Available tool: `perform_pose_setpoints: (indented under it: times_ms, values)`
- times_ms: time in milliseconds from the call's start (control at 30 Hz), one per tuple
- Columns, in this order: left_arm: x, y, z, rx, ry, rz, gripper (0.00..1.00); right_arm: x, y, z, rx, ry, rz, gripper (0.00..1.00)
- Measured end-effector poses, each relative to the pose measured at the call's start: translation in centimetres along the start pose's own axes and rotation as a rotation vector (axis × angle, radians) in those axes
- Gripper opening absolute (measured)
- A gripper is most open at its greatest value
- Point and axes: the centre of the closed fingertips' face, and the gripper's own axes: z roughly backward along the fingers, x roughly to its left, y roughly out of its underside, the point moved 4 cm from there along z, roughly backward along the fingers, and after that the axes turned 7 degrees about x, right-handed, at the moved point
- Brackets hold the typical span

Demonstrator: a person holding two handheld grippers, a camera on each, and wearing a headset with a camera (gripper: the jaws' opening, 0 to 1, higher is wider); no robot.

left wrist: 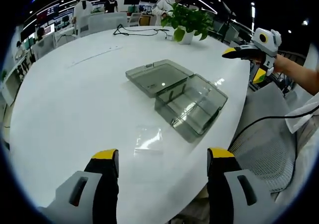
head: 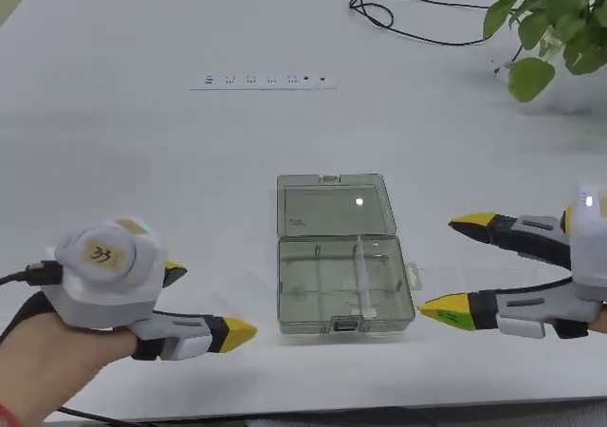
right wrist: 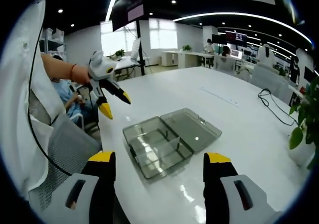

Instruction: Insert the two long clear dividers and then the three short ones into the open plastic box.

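The open plastic box [head: 346,289] lies mid-table with its lid [head: 332,204] folded flat behind it. Clear dividers [head: 360,275] stand inside the base, one running front to back with cross pieces beside it; they also show in the right gripper view as dividers [right wrist: 158,147]. A flat clear piece [left wrist: 148,137] lies on the table between my left gripper and the box [left wrist: 192,104]. My left gripper [head: 207,303] hovers left of the box, open and empty. My right gripper [head: 448,264] hovers right of it, also open and empty.
A potted plant [head: 555,24] stands at the far right with a black cable [head: 417,19] beside it. A thin white strip [head: 261,81] lies far back on the white table [head: 142,161]. The table's near edge [head: 313,408] runs just below the box.
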Motion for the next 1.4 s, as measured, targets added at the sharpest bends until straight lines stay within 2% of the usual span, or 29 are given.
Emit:
perform_pose_setpoints:
  times_ms: [200,267,500,767,933,1000,1033,1100,1400]
  values:
    - [0.6,0.9,-1.5,0.079,-0.023,0.034,0.68,0.0,1.1,0.6,0.003,0.007,0.003,0.73]
    - [1.0,1.3,-1.9,0.114,-0.034,0.017,0.66,0.0,1.4,0.8,0.000,0.012,-0.003,0.73]
    - [1.5,1.9,-3.3,0.188,-0.045,-0.007,0.62,0.1,2.1,1.1,-0.010,0.021,-0.007,0.74]
    - [1.8,2.6,-4.2,0.273,-0.091,-0.047,0.57,0.1,2.5,1.3,-0.018,0.031,-0.010,0.73]
    - [2.0,2.6,-4.3,0.289,-0.122,-0.063,0.52,0.2,2.6,1.3,-0.021,0.032,-0.008,0.73]
    - [2.4,2.7,-4.3,0.309,-0.151,-0.110,0.47,0.1,2.6,1.4,-0.025,0.036,-0.008,0.73]
    - [2.4,2.7,-4.3,0.310,-0.159,-0.115,0.45,0.1,2.6,1.4,-0.027,0.038,-0.008,0.73]
    - [2.4,2.7,-4.3,0.308,-0.158,-0.095,0.45,0.0,2.7,1.5,-0.028,0.042,-0.008,0.73]
    - [2.4,2.4,-4.3,0.325,-0.156,-0.102,0.37,0.0,2.7,1.7,-0.038,0.052,-0.015,0.72]
